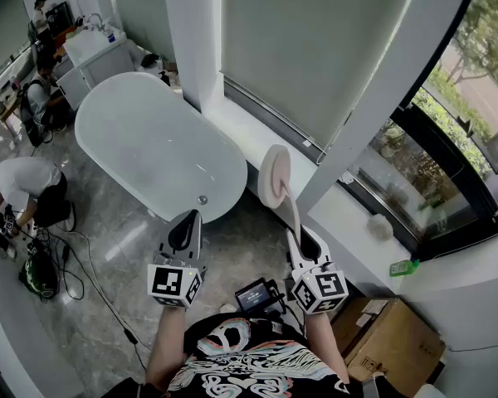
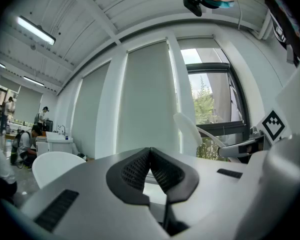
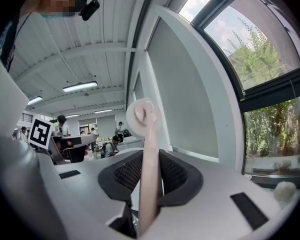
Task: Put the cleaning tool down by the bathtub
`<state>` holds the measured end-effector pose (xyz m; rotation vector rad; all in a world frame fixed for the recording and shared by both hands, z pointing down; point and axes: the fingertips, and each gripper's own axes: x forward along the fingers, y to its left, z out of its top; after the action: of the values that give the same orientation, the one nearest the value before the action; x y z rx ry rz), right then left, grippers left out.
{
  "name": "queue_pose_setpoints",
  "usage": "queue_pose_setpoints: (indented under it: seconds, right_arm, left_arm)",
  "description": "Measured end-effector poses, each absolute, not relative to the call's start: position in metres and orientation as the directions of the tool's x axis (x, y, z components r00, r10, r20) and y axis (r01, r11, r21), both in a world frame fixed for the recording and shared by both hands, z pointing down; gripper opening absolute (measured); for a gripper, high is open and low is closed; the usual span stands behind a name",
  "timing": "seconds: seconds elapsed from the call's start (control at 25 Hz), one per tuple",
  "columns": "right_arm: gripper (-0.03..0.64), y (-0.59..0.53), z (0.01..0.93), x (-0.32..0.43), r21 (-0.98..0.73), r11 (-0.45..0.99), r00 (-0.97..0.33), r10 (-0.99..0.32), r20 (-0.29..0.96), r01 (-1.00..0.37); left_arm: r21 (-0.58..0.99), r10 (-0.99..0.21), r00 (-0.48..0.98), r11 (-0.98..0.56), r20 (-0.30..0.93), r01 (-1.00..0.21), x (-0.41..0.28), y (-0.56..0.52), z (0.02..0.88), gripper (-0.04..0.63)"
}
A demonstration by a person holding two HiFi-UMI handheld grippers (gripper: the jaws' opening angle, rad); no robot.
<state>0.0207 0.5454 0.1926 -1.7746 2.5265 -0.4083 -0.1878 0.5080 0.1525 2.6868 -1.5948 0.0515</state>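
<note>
The cleaning tool (image 1: 275, 181) is a pale pink brush with a round head and a long handle. My right gripper (image 1: 301, 237) is shut on its handle (image 3: 149, 174) and holds it upright, head up, in front of the window sill. In the right gripper view the round head (image 3: 143, 117) stands above the jaws. The white oval bathtub (image 1: 153, 143) lies to the left and ahead. My left gripper (image 1: 184, 229) is shut with nothing in it, near the tub's near end; the left gripper view shows its pads (image 2: 150, 170) touching and the tool (image 2: 186, 129) off to the right.
A white sill (image 1: 315, 197) runs under the blinds and window. A cardboard box (image 1: 390, 338) sits at lower right, with a green bottle (image 1: 404, 266) on the ledge above it. People crouch at the left (image 1: 25, 185) beside cables on the marble floor. A sink cabinet (image 1: 95, 52) stands behind the tub.
</note>
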Motion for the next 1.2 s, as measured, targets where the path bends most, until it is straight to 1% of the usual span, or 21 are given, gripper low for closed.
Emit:
queue_pose_setpoints:
  seconds: [0.24, 0.36, 0.52, 0.68, 0.8, 0.96, 1.2]
  right_arm:
    - [0.109, 0.611, 0.176, 0.038, -0.241, 0.322, -0.354, -0.929, 0.107, -0.916]
    - [0.109, 0.64, 0.164, 0.048, -0.248, 0.333, -0.363, -0.928, 0.087, -0.91]
    - [0.109, 0.668, 0.15, 0.075, -0.309, 0.338, -0.367, -0.929, 0.04, -0.889]
    - [0.109, 0.692, 0.157, 0.094, -0.331, 0.318, -0.351, -0.935, 0.046, -0.888]
    - [0.109, 0.713, 0.157, 0.101, -0.325, 0.33, -0.362, -0.931, 0.04, -0.886]
    - [0.109, 0.727, 0.157, 0.111, -0.311, 0.345, -0.373, -0.927, 0.033, -0.886]
    - [0.109, 0.724, 0.16, 0.125, -0.318, 0.344, -0.374, -0.927, 0.038, -0.884]
  left_arm:
    - [-0.004, -0.868, 0.495, -0.496, 0.038, -0.868, -0.159, 0.567, 0.141, 0.015]
    - [-0.002, -0.867, 0.494, -0.495, 0.06, -0.869, -0.146, 0.589, 0.141, 0.015]
    - [-0.007, -0.862, 0.502, -0.504, 0.066, -0.864, -0.119, 0.609, 0.133, 0.015]
    - [-0.023, -0.859, 0.509, -0.511, 0.062, -0.859, -0.097, 0.632, 0.129, 0.015]
    - [-0.034, -0.86, 0.507, -0.509, 0.058, -0.86, -0.085, 0.649, 0.13, 0.015]
    - [-0.04, -0.855, 0.515, -0.517, 0.058, -0.855, -0.065, 0.662, 0.13, 0.015]
    - [-0.051, -0.84, 0.535, -0.541, 0.092, -0.84, -0.04, 0.659, 0.143, 0.015]
